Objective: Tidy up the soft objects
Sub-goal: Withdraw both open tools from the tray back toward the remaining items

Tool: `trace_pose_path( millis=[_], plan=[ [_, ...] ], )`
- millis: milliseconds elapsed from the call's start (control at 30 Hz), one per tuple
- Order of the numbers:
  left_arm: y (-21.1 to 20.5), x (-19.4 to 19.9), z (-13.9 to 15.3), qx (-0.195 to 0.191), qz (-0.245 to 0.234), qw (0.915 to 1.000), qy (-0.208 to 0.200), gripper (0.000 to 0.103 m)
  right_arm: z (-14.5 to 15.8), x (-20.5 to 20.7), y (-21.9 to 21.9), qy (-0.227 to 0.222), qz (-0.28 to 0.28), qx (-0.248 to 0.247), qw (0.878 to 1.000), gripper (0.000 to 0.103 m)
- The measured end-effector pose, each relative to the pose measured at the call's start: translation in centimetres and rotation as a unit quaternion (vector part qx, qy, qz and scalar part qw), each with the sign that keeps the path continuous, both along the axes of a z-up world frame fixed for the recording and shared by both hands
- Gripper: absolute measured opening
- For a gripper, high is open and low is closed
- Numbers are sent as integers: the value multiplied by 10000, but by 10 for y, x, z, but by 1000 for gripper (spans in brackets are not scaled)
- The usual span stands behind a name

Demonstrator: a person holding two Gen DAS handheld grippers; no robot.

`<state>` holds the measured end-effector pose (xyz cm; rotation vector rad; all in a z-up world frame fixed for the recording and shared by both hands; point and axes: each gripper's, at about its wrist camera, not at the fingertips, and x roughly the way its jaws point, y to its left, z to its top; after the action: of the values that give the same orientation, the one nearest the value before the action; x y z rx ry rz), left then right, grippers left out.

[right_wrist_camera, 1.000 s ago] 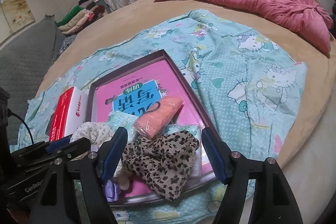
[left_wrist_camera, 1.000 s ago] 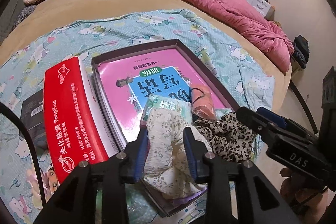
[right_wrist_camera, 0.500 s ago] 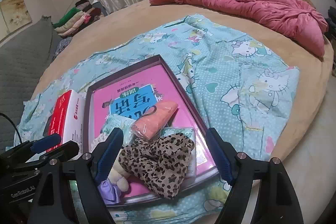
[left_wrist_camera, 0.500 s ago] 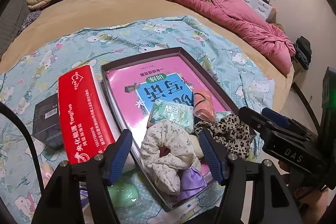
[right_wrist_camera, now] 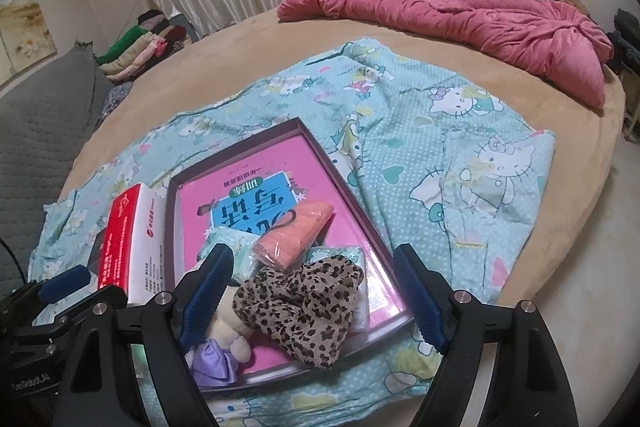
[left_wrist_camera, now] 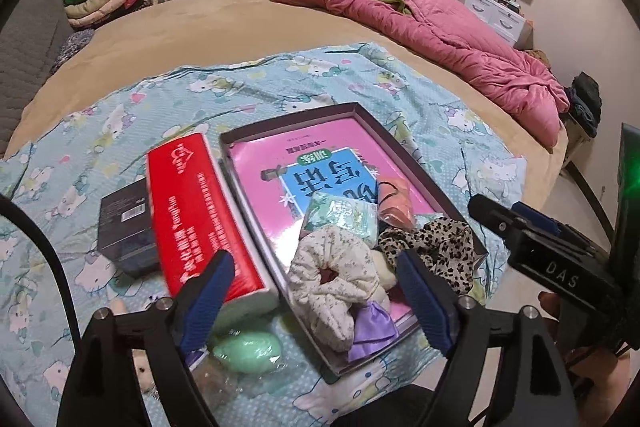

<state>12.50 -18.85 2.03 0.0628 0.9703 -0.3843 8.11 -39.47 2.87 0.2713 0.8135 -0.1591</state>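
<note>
Soft scrunchies crowd the near corner of the tray: the floral scrunchie overhangs its rim and could slide out. Both the left gripper and right gripper hang wide open, empty; another piece dropped there could topple the leopard scrunchie.

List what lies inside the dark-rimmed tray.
Inside the tray: pink book, orange roll, leopard scrunchie, floral scrunchie, purple bow, green packet. Whatever lies beneath the book is covered.
</note>
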Motion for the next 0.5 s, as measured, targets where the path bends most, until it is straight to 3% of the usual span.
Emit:
trace_pose_path(
  millis=[500],
  plan=[
    [23,-28,21,37,173,9997,-164,88,25,-12,17,-246,133,30,9996,88]
  ],
)
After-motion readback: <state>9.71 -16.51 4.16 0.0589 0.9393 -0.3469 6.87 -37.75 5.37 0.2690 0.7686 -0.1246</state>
